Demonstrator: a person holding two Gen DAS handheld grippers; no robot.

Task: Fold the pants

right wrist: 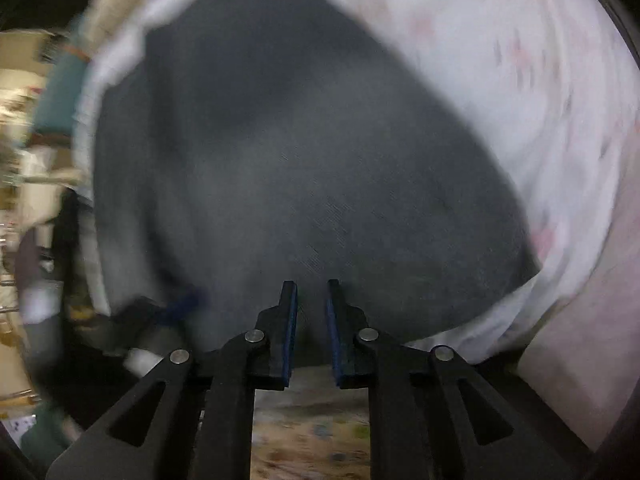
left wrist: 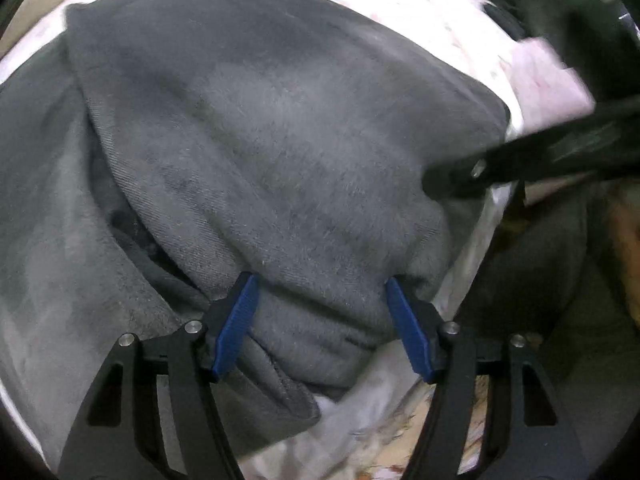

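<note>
Down over the bed, the left gripper [left wrist: 320, 300] stands spread wide, its blue ribbed pads [left wrist: 236, 324] bracketing a thick rolled fold of the grey fleece pants [left wrist: 280, 140]; whether they press it I cannot tell. The right gripper [right wrist: 312, 304] is pinched nearly together on the pants' edge at six o'clock. Only the left view shows the other tool's black arm [left wrist: 540, 160] at three o'clock; only the right shows the white patterned sheet [right wrist: 540, 100] towards two o'clock.
</note>
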